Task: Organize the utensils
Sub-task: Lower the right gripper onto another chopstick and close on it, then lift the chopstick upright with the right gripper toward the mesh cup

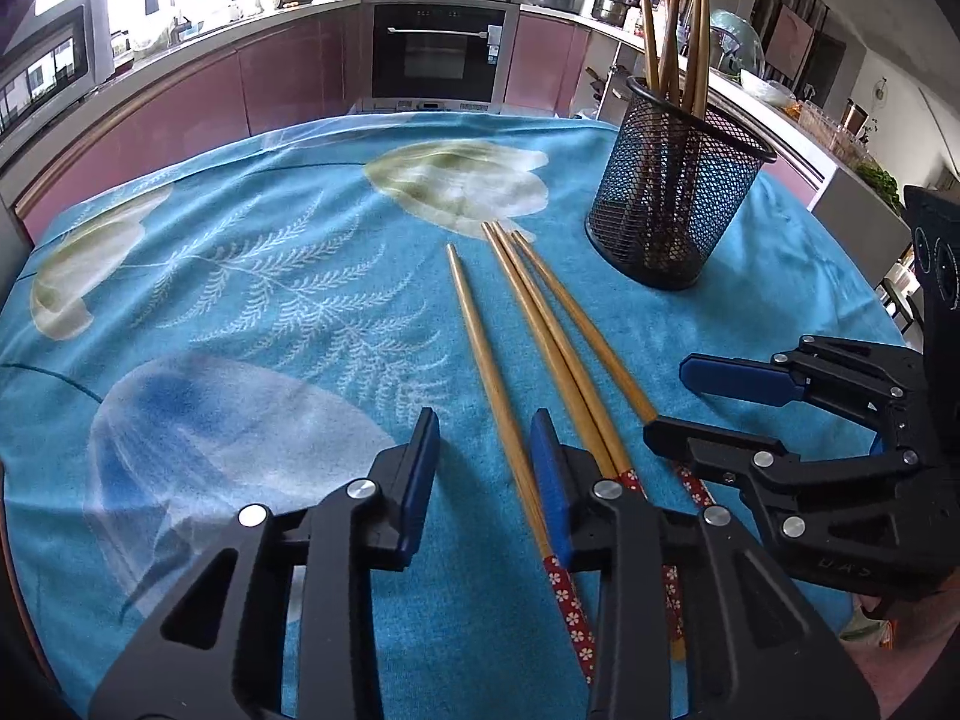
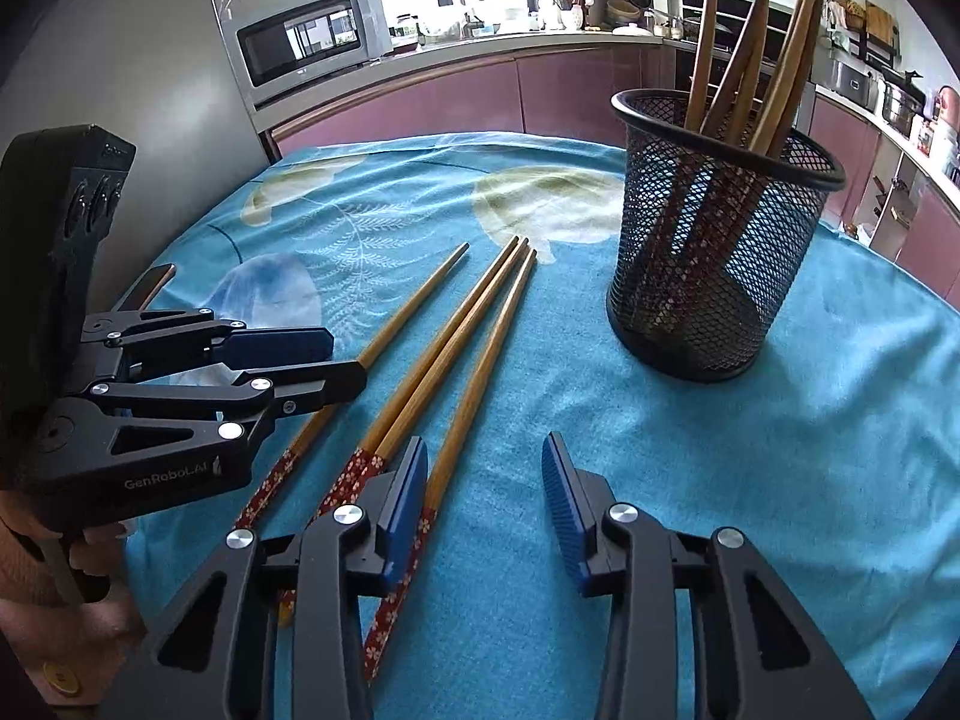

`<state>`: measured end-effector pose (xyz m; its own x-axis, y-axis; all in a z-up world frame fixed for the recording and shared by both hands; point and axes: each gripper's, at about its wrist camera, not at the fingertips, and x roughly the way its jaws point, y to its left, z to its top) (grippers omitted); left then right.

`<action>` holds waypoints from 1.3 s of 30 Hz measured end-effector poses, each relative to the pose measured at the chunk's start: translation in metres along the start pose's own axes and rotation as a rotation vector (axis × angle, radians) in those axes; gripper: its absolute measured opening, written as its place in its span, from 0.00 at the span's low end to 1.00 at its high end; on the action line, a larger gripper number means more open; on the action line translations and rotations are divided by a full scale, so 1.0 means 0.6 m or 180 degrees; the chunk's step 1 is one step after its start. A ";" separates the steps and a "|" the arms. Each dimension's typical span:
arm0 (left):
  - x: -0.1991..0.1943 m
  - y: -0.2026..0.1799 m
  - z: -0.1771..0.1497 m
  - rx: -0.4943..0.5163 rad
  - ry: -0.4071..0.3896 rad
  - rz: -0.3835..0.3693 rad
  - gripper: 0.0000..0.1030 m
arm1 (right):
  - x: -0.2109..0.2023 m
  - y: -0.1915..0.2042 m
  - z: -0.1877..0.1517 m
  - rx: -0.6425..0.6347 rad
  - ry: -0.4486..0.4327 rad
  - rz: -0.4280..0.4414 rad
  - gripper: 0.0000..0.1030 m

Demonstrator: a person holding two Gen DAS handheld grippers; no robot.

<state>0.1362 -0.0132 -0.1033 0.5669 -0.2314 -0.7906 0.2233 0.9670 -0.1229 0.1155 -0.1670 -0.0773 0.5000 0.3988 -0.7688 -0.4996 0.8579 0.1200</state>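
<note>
While both grippers hang with fingers spread and hold nothing, the left gripper (image 1: 483, 462) and right gripper (image 2: 486, 498) hover low over four loose chopsticks (image 2: 444, 354) lying on a blue floral tablecloth (image 1: 240, 276). Beyond them stands a black mesh holder (image 2: 720, 228) with more chopsticks upright inside. Pink kitchen cabinets (image 1: 180, 102) and an oven (image 1: 441, 51) line the room.
</note>
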 end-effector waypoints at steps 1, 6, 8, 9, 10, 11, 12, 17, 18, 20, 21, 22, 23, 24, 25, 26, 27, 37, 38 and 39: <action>0.003 0.000 0.003 0.0002 0.0004 -0.0001 0.30 | 0.004 0.000 0.005 -0.0003 0.0001 -0.0010 0.33; 0.016 -0.006 0.017 0.0028 0.0013 0.0056 0.21 | 0.017 0.000 0.020 -0.0004 -0.0005 -0.0037 0.27; 0.019 -0.008 0.018 0.0019 0.0009 0.0052 0.14 | 0.018 -0.004 0.021 0.0025 -0.0007 -0.0029 0.21; 0.020 -0.009 0.018 0.0006 0.0005 0.0047 0.12 | 0.018 -0.007 0.021 0.0041 -0.0010 -0.0021 0.19; 0.020 -0.009 0.017 -0.0006 -0.0002 0.0045 0.11 | 0.017 -0.009 0.020 0.0063 -0.0011 -0.0008 0.17; 0.020 -0.008 0.016 -0.0023 -0.0010 0.0042 0.10 | 0.017 -0.013 0.020 0.0094 -0.0010 0.0011 0.15; 0.020 -0.008 0.016 -0.0047 -0.0017 0.0033 0.10 | 0.016 -0.017 0.020 0.0126 -0.0005 0.0045 0.12; 0.020 -0.009 0.014 -0.0117 -0.0035 0.0014 0.08 | 0.012 -0.033 0.016 0.0269 0.0000 0.0189 0.07; 0.018 -0.009 0.012 -0.0118 -0.0040 0.0013 0.08 | 0.010 -0.036 0.015 0.0292 -0.0007 0.0200 0.06; 0.015 -0.010 0.012 -0.0128 -0.0056 0.0001 0.08 | 0.005 -0.041 0.013 0.0338 -0.0036 0.0233 0.06; 0.012 -0.010 0.011 -0.0134 -0.0065 -0.0009 0.08 | 0.003 -0.042 0.012 0.0354 -0.0046 0.0253 0.06; 0.009 -0.009 0.011 -0.0142 -0.0076 -0.0024 0.08 | -0.001 -0.043 0.011 0.0364 -0.0060 0.0266 0.06; 0.006 -0.009 0.010 -0.0142 -0.0088 -0.0048 0.08 | -0.005 -0.045 0.010 0.0376 -0.0079 0.0290 0.06; 0.003 -0.009 0.010 -0.0142 -0.0097 -0.0080 0.08 | -0.009 -0.047 0.009 0.0394 -0.0100 0.0329 0.06; 0.000 -0.009 0.009 -0.0145 -0.0103 -0.0104 0.08 | -0.013 -0.049 0.008 0.0410 -0.0114 0.0353 0.06; -0.003 -0.010 0.008 -0.0143 -0.0109 -0.0120 0.08 | -0.017 -0.051 0.008 0.0427 -0.0130 0.0362 0.06; -0.006 -0.011 0.007 -0.0142 -0.0115 -0.0139 0.08 | -0.020 -0.053 0.007 0.0445 -0.0150 0.0382 0.06; -0.039 -0.008 0.010 -0.0217 -0.0233 -0.0296 0.08 | -0.050 -0.053 -0.002 0.0428 -0.0279 0.0547 0.06; -0.043 -0.009 0.011 -0.0221 -0.0246 -0.0306 0.08 | -0.052 -0.052 -0.002 0.0431 -0.0291 0.0562 0.06; -0.047 -0.010 0.011 -0.0220 -0.0257 -0.0315 0.08 | -0.056 -0.052 -0.003 0.0428 -0.0308 0.0580 0.06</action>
<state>0.1244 -0.0130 -0.0766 0.6074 -0.3313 -0.7220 0.2277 0.9434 -0.2412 0.1132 -0.2076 -0.0565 0.4790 0.5745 -0.6637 -0.4923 0.8018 0.3388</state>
